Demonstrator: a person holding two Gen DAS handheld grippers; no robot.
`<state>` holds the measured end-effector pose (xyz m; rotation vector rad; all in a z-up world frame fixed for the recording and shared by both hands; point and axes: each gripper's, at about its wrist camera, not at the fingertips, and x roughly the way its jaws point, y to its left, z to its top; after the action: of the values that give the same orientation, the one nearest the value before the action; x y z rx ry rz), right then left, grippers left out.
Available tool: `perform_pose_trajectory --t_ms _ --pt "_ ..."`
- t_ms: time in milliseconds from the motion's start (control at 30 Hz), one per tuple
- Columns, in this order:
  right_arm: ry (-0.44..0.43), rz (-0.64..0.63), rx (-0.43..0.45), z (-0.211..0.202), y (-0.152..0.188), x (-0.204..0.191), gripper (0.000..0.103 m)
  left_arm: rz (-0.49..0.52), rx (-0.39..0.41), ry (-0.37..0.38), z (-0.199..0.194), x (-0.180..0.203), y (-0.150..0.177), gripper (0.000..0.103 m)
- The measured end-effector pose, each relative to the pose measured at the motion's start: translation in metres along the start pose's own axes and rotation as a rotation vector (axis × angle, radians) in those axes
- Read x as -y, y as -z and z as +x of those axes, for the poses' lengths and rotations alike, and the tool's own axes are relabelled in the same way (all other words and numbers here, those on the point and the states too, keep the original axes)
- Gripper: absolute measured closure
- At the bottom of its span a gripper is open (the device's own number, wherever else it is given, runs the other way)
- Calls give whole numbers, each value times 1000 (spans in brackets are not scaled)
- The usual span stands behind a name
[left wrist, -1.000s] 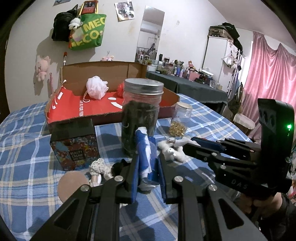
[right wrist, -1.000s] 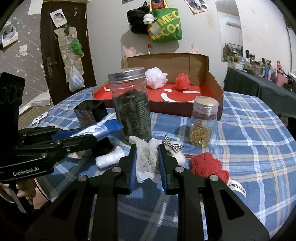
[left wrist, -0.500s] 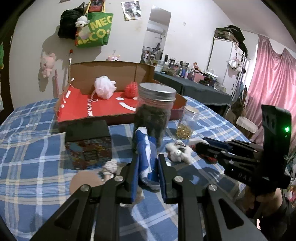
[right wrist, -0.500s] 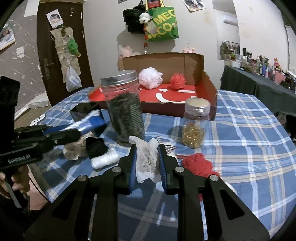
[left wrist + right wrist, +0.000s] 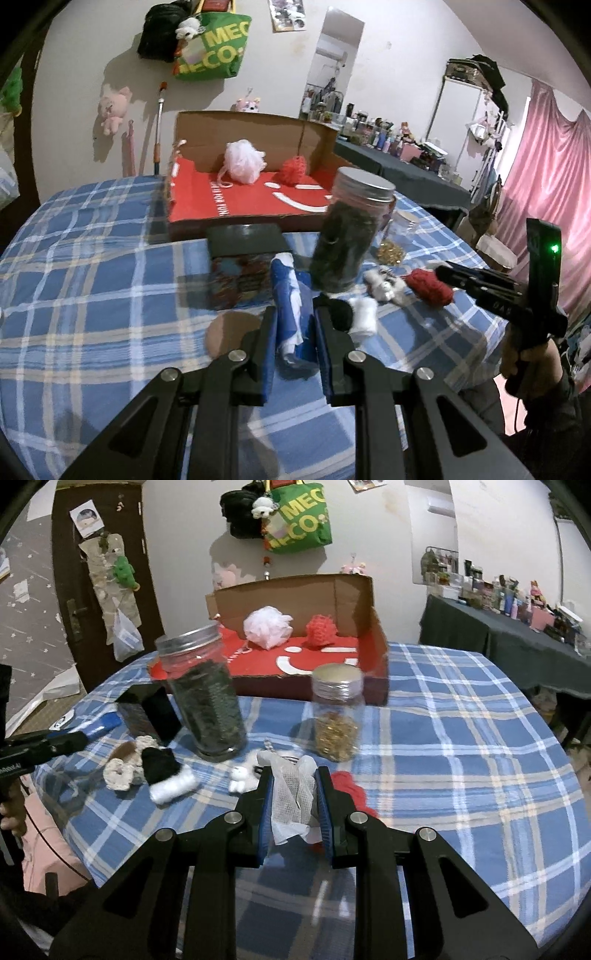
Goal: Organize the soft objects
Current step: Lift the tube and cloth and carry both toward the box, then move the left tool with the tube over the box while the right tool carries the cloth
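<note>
Holding soft items above the table [image 5: 461,716], both grippers face the open cardboard box [image 5: 258,129] straight ahead. The left gripper [image 5: 294,328] has its jaws pinching a blue-and-white cloth [image 5: 286,295] — upright; the right gripper [image 5: 294,794] pinches white gauze [image 5: 293,797]. Two jars stand between them and the box — neither hand looks clearly nearer.

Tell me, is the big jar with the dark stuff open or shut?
Shut. The big jar stands upright on the table with its silver lid sitting on top.

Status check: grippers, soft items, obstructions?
Left gripper shut on blue-white cloth. Right gripper shut on white gauze. Tall jar before cardboard box.
</note>
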<state>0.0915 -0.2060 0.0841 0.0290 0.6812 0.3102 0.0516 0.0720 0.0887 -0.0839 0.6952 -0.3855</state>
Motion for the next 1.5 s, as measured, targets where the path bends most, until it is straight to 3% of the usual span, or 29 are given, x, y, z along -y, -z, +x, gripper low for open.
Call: perform_pose_trajectory --t_ms 533,800,1067,1200,1500 --pt "85 34 -34 -6 -7 38 82 -11 -60 -148 -2 -48 4 82" --pt "106 20 -77 5 -13 58 82 26 -51 -172 16 -68 -10 82" --pt "80 42 -126 28 -30 87 82 99 -48 -136 38 -76 -29 82" --pt "36 70 -145 41 -40 101 82 131 -53 -123 48 -79 -40 82" --pt "-105 139 -202 64 -64 126 82 171 -54 -16 60 -92 -63 82"
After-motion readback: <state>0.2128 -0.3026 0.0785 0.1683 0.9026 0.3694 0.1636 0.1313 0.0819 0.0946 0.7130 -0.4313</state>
